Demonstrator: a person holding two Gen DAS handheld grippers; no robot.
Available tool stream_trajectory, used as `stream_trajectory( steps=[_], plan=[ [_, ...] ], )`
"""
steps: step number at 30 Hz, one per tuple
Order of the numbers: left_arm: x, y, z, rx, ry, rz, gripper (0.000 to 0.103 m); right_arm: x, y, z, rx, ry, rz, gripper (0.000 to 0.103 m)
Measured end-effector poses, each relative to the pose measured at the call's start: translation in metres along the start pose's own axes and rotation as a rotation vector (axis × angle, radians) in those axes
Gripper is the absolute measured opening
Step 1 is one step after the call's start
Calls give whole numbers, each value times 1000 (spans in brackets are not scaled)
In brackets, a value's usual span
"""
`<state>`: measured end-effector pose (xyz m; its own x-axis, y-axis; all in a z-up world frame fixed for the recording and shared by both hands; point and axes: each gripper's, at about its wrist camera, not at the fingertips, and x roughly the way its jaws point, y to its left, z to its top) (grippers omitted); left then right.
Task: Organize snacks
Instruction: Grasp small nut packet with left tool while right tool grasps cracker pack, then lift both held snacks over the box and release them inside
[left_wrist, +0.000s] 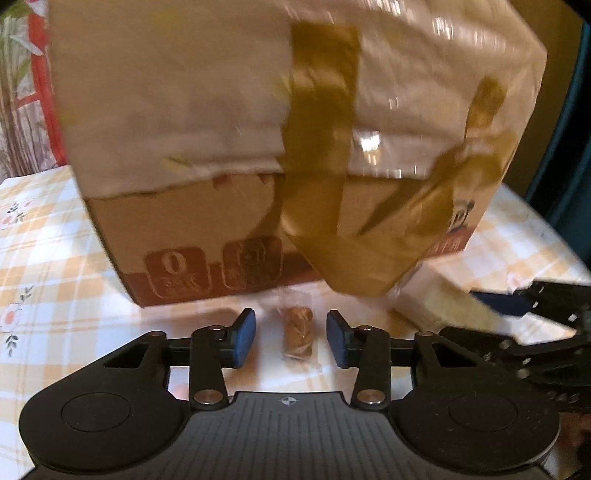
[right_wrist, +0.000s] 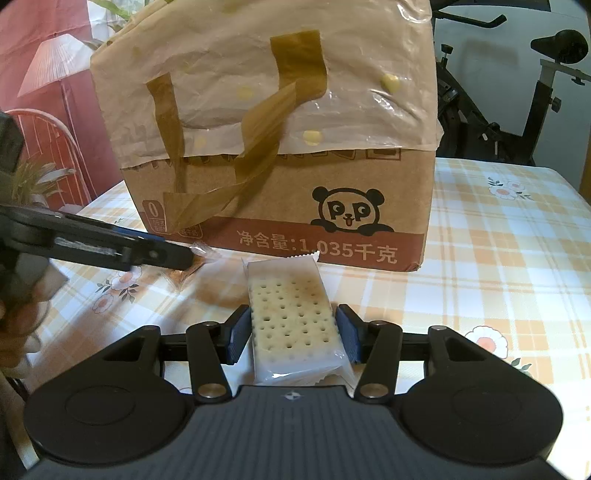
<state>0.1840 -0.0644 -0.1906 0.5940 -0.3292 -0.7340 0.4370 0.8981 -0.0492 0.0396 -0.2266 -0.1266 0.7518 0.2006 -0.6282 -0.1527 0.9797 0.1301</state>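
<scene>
A cardboard box (left_wrist: 207, 229) lined with a plastic bag (left_wrist: 177, 92) stands on the table; it also shows in the right wrist view (right_wrist: 369, 184), with a panda print. A small brown wrapped snack (left_wrist: 297, 332) lies on the tablecloth between the pads of my open left gripper (left_wrist: 291, 339), apart from both. My right gripper (right_wrist: 292, 334) is shut on a clear-wrapped cracker pack (right_wrist: 291, 317) with its pads on both sides. The left gripper shows in the right wrist view (right_wrist: 162, 254), over the brown snack (right_wrist: 184, 273). The cracker pack and right gripper show at the right of the left view (left_wrist: 443, 299).
The table has an orange-checked floral cloth (right_wrist: 498, 258). An exercise bike (right_wrist: 517, 92) stands behind the table on the right. A red chair back (right_wrist: 48, 147) and a plant (right_wrist: 33, 181) are at the left.
</scene>
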Motion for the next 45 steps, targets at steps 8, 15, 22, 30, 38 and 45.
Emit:
stream_trajectory(
  steps=[8, 15, 22, 30, 38, 45],
  plan=[
    [-8, -11, -19, -27, -13, 62, 22, 2, 0, 0, 7, 1, 6, 53],
    [-33, 8, -43, -155, -16, 47, 22, 3, 0, 1, 8, 1, 4, 54],
    [-45, 5, -45, -143, -26, 33, 22, 4, 2, 1, -5, 5, -1, 54],
    [-68, 8, -45, -156, -91, 14, 22, 2, 3, 1, -11, 22, 7, 51],
    [-106, 10, -28, -146, -210, -4, 22, -51, -13, 4, 66, -18, 40, 49],
    [-149, 2, 7, -82, -361, -50, 22, -111, -13, 29, 28, -152, 39, 49]
  ],
)
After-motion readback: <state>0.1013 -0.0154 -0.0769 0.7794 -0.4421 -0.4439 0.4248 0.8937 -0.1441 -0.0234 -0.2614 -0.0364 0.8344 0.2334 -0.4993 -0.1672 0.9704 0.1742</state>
